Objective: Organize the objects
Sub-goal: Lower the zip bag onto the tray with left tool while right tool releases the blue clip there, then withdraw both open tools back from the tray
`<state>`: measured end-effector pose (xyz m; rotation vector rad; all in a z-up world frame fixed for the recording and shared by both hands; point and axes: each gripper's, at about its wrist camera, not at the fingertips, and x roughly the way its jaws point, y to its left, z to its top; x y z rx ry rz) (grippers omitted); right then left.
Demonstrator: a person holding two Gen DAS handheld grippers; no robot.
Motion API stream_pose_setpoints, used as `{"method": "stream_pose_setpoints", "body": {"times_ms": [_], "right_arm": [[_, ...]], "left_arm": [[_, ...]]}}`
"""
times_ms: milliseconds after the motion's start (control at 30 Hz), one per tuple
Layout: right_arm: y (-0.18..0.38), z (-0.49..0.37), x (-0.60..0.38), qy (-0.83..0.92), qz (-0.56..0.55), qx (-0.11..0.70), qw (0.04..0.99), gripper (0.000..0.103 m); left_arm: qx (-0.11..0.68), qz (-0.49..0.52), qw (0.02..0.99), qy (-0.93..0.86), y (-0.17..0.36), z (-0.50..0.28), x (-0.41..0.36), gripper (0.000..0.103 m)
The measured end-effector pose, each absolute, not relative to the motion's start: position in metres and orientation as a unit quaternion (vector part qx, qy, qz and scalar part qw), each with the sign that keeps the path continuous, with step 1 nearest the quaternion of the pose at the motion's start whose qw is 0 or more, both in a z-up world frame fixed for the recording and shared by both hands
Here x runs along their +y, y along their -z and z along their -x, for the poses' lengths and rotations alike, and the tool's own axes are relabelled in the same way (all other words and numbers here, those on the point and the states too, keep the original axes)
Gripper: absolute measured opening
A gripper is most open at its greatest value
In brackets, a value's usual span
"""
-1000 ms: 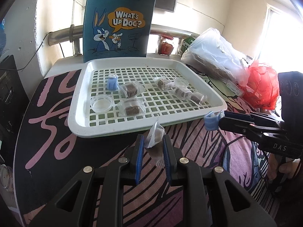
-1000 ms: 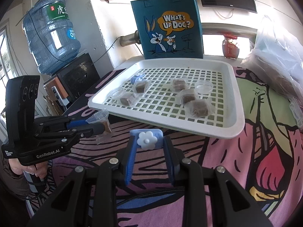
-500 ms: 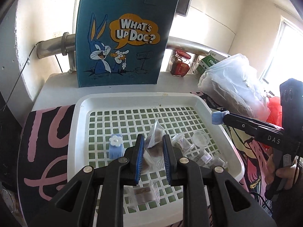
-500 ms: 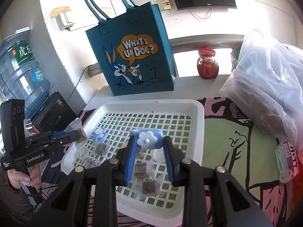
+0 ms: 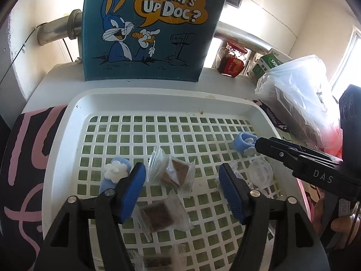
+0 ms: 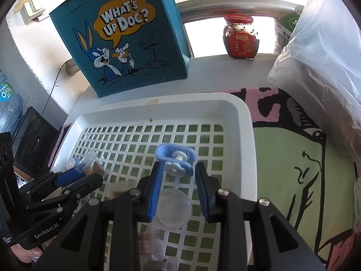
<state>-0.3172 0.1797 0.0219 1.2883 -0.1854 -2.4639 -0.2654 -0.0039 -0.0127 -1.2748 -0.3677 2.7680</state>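
Observation:
A white slotted tray (image 5: 67,122) holds several wrapped brown snacks, two blue flower clips and a clear round lid. My left gripper (image 5: 181,176) is open over the tray; a wrapped snack (image 5: 173,174) lies on the grid between its fingers. A blue flower clip (image 5: 116,171) lies just left of it. My right gripper (image 6: 178,178) is open; the other blue flower clip (image 6: 176,158) lies on the tray (image 6: 246,135) just past its fingertips. The clear lid (image 6: 173,207) lies under the right gripper.
A teal "What's Up Doc?" bag (image 5: 153,29) stands behind the tray. A red-lidded jar (image 6: 240,37) and a green carton (image 5: 267,64) stand on the ledge. A large plastic bag (image 6: 327,67) sits right. A water bottle (image 6: 6,103) stands far left.
Both grippers moved forward and down over the tray and opened. The left let go of the wrapped snack and the right let go of the blue flower clip; both now lie on the tray.

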Motion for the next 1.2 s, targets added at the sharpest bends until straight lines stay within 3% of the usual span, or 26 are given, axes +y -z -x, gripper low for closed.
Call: {"method": "stream_pose_setpoints", "body": {"times_ms": [67,133,233,400,533,700,967,1200], "right_arm": [[-0.038,0.303,0.185,0.884,-0.424,-0.070,0.183,0.050],[-0.061,0.282,0.191,0.900,-0.386,-0.073,0.189,0.056],[-0.097,0.244,0.196,0.922,-0.328,-0.062,0.194,0.062],[-0.145,0.172,0.201,0.953,-0.226,-0.029,0.200,0.084],[-0.163,0.124,0.202,0.964,-0.164,-0.006,0.208,0.085],[-0.154,0.088,0.204,0.960,-0.163,-0.016,0.227,0.085],[-0.089,0.076,0.177,0.941,-0.241,0.014,0.236,0.085],[-0.045,0.087,0.161,0.927,-0.295,0.052,0.227,0.085]], "left_arm": [[-0.125,0.394,0.052,-0.909,-0.003,0.255,-0.005,0.084],[-0.124,0.376,0.066,-0.916,-0.020,0.243,-0.005,0.101],[-0.111,0.337,0.070,-0.932,-0.046,0.214,-0.006,0.103],[-0.080,0.262,0.061,-0.960,-0.081,0.156,-0.011,0.103],[-0.057,0.243,0.031,-0.968,-0.088,0.116,-0.015,0.103],[-0.051,0.244,0.009,-0.968,-0.077,0.080,-0.017,0.103],[-0.008,0.325,0.017,-0.945,-0.008,0.075,0.009,0.103],[0.013,0.352,0.017,-0.936,0.020,0.079,0.022,0.103]]}}
